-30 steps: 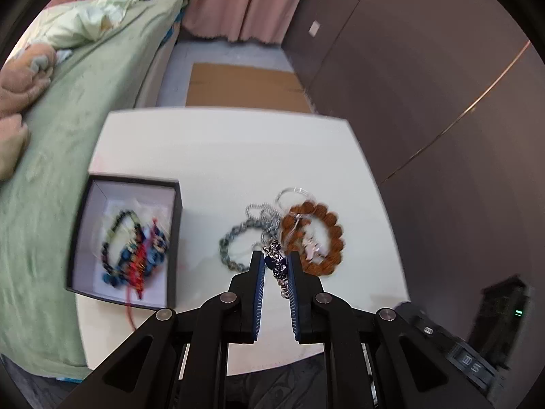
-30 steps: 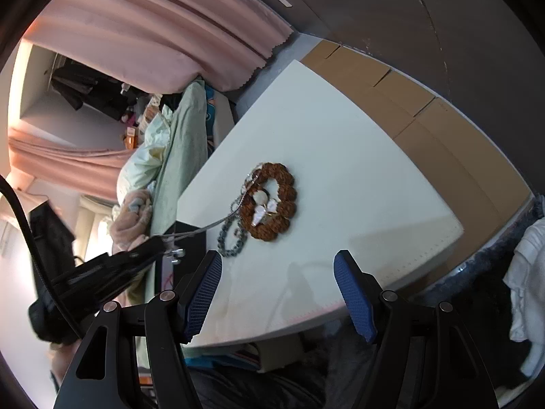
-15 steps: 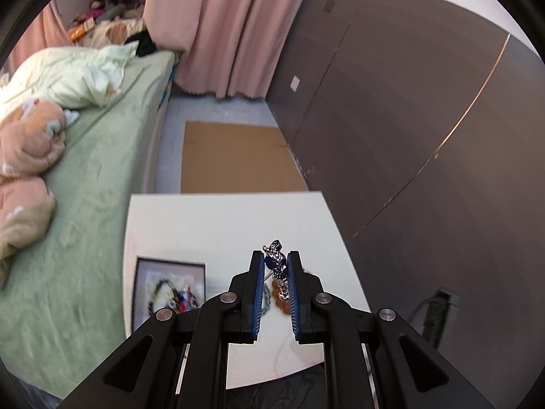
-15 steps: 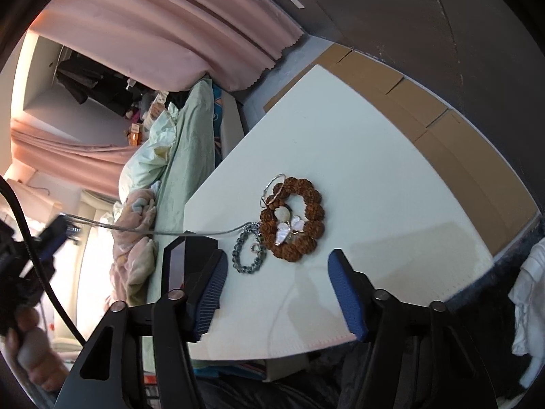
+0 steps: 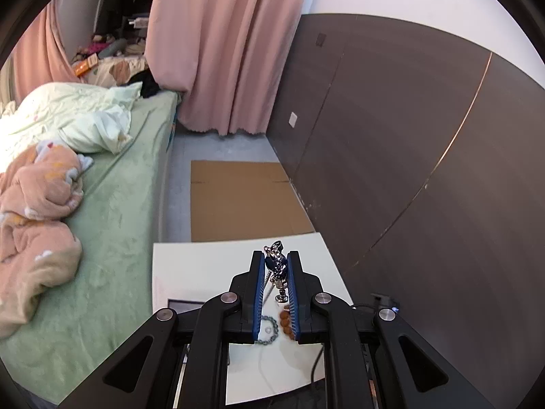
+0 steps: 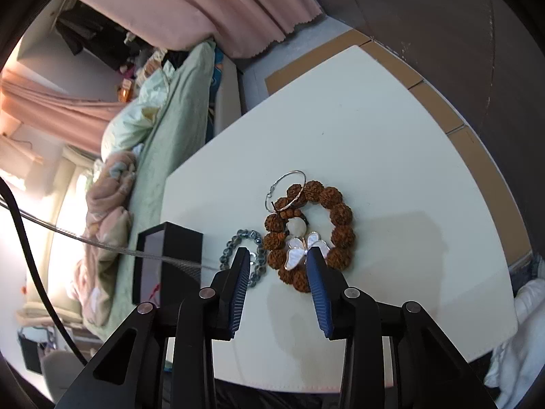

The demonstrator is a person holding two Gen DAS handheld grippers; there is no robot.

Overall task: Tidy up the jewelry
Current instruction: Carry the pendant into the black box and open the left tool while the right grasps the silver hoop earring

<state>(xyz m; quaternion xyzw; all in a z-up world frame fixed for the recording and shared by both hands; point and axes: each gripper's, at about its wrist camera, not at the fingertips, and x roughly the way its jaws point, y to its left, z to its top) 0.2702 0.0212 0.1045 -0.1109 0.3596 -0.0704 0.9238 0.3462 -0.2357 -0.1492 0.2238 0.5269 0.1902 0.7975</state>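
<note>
Silver chain [image 5: 276, 266] sits clamped between the blue pads of the left gripper [image 5: 276, 263], jaws nearly together, with a bunch of links and a clasp poking past the fingertips. In the right wrist view a taut length of the same chain [image 6: 102, 243] slants from the upper left down toward the table [image 6: 391, 156], crossing in front of the black box [image 6: 168, 259].

The right gripper [image 6: 277, 255] hangs with its jaws apart and holds nothing. Between and just beyond its fingertips lie a brown bead bracelet [image 6: 335, 211], a white butterfly piece [image 6: 301, 247] resting on the bracelet's near side, a thin silver hoop [image 6: 286, 189] overlapping its far side, and a grey-blue bead bracelet [image 6: 243, 255] just to the left, partly behind the left fingertip.

The black box stands near the table's left edge; a bit of red cord shows at its near end, and its other contents are hidden from here.

The white table stands beside a bed with a green cover [image 5: 112, 231], a pale green pillow [image 5: 85, 119] and a peach blanket [image 5: 37, 218]. Flattened cardboard [image 5: 245, 201] lies on the floor beyond the table, pink curtains [image 5: 224, 44] hang behind, and a dark panelled wall [image 5: 425, 136] runs along the right.
</note>
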